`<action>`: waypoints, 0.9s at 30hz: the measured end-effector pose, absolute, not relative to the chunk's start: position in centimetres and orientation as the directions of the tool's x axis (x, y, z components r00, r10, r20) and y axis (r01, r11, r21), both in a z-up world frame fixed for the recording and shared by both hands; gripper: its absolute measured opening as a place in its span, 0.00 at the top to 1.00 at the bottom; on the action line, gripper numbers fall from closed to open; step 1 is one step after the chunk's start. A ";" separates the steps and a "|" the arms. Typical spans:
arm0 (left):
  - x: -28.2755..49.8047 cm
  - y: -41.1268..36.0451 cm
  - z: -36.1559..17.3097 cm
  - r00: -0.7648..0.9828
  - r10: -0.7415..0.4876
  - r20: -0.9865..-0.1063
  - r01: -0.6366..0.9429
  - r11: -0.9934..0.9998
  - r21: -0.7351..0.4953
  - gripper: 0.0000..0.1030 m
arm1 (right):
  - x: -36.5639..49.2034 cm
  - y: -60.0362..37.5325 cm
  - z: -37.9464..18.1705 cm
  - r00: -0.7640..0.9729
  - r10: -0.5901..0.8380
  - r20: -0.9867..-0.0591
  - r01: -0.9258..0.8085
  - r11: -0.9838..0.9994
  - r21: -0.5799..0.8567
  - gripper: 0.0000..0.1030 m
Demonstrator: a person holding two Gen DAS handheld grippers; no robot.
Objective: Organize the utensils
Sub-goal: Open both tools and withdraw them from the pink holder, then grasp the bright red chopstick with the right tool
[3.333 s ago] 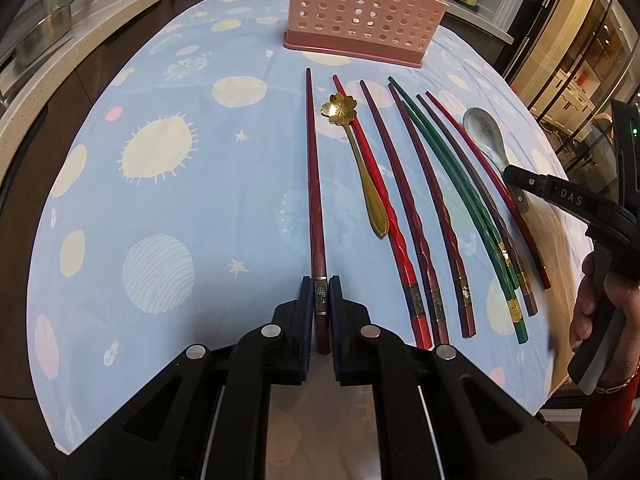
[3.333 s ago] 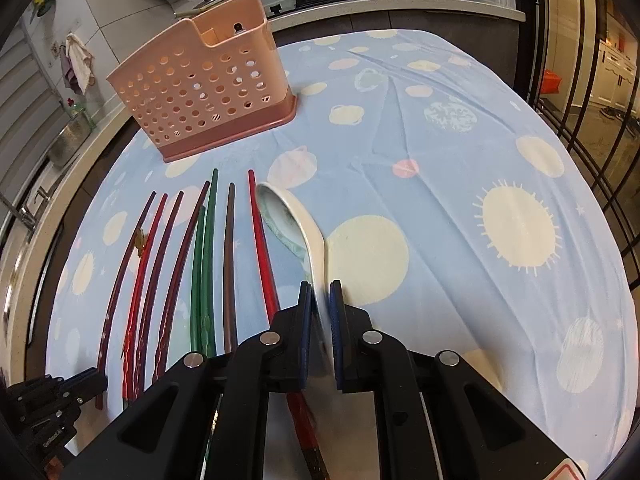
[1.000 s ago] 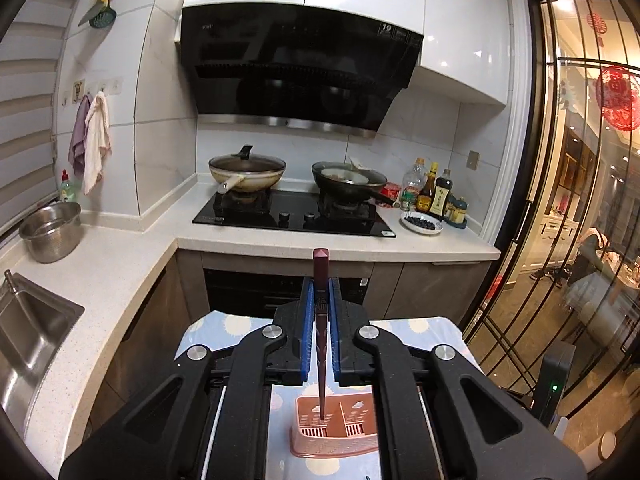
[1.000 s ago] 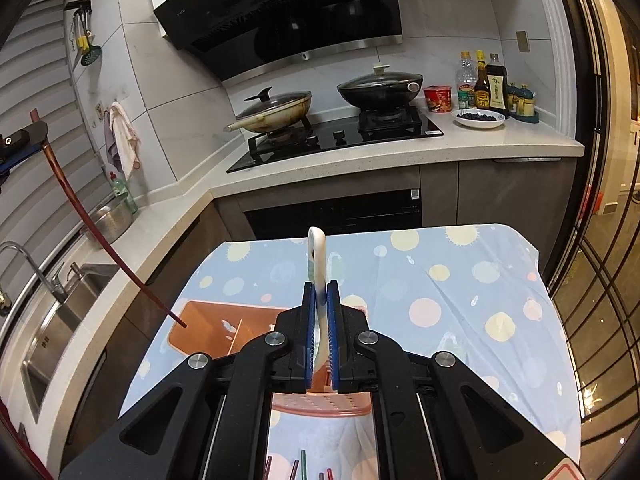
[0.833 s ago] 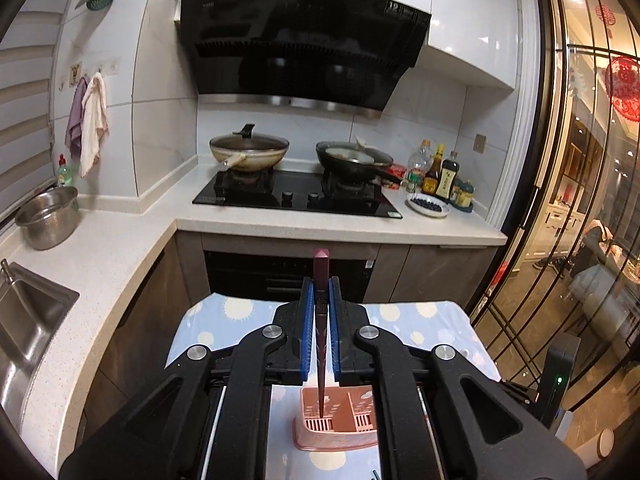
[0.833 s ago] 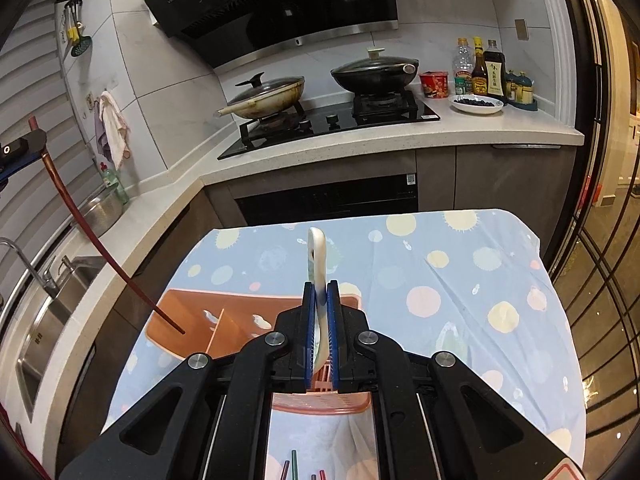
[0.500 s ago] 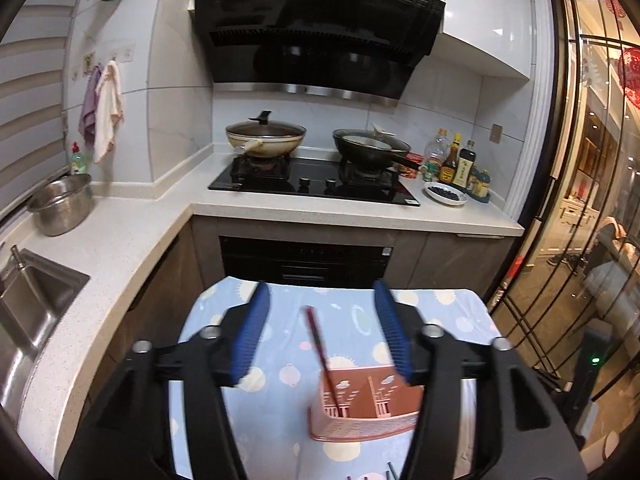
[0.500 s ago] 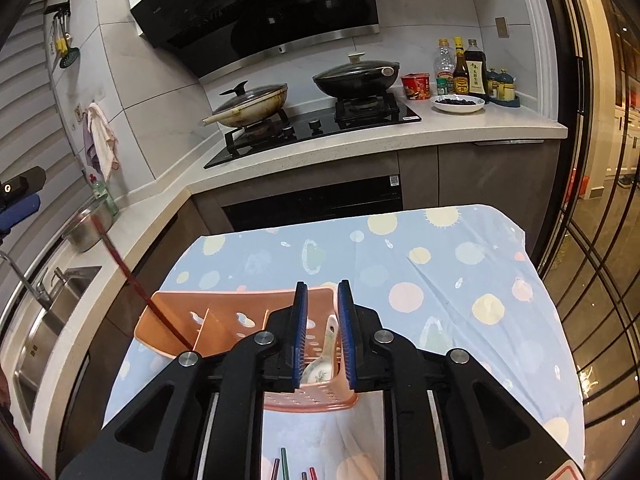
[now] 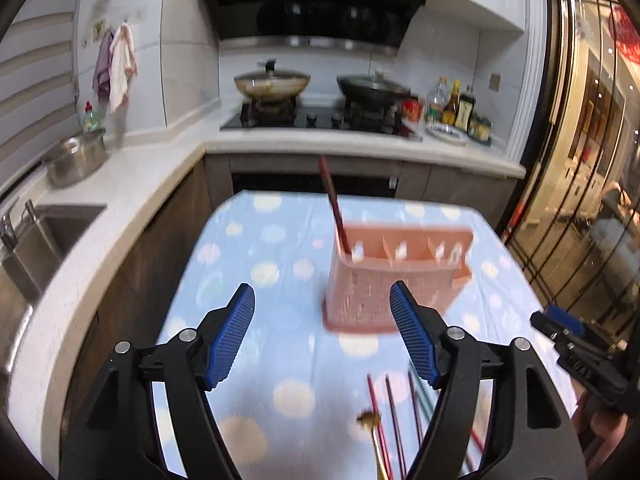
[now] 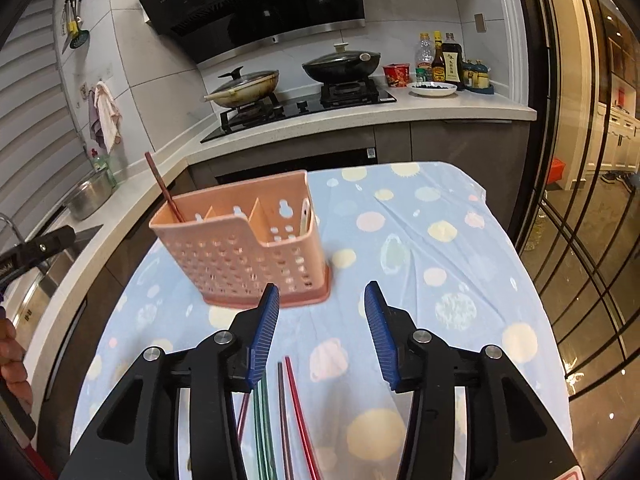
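Right wrist view, right gripper [image 10: 320, 320] spread wide and empty, loose chopsticks [image 10: 294, 400] on the desk [image 10: 440, 280] nearer than the pink caddy [image 10: 240, 248], dark red chopstick [image 10: 162, 188] and spoon [image 10: 305, 220] standing inside, left gripper [image 9: 322, 328] also wide, empty, no legible writing.

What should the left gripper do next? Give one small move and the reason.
Probably lower the left gripper toward the chopsticks lying on the tablecloth and line up on one. Its jaws are wide open and empty, one dark red chopstick already stands in the pink holder, and several more lie flat beside the gold spoon.
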State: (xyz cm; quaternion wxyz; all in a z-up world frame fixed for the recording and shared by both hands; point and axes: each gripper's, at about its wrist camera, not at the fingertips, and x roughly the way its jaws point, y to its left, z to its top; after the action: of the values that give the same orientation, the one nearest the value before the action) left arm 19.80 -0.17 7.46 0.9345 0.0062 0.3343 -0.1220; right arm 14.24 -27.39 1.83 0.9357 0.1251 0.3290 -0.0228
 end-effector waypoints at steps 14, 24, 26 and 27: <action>11.2 1.5 -4.9 0.525 -0.199 -0.827 0.211 0.972 -0.100 0.35 | 2.9 -25.3 -6.3 0.655 0.010 -0.756 0.149 0.978 0.143 0.53; 7.8 1.4 -8.0 0.476 -0.204 -0.856 0.221 0.969 -0.108 0.35 | 0.3 -24.1 -9.7 0.616 0.039 -0.787 0.140 0.977 0.158 0.55; 7.6 1.2 -8.1 0.473 -0.205 -0.857 0.226 0.968 -0.107 0.35 | 0.3 -23.9 -9.9 0.616 0.043 -0.787 0.135 0.978 0.159 0.56; 7.5 1.1 -8.3 0.470 -0.207 -0.858 0.227 0.968 -0.109 0.35 | 0.3 -23.9 -9.9 0.616 0.044 -0.786 0.134 0.978 0.159 0.57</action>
State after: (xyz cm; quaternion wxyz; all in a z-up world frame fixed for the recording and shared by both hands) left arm 7.53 1.13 -8.28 0.8572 0.0102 0.4990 -0.1267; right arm 0.30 -23.87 -9.91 0.8932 0.1014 0.4374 -0.0253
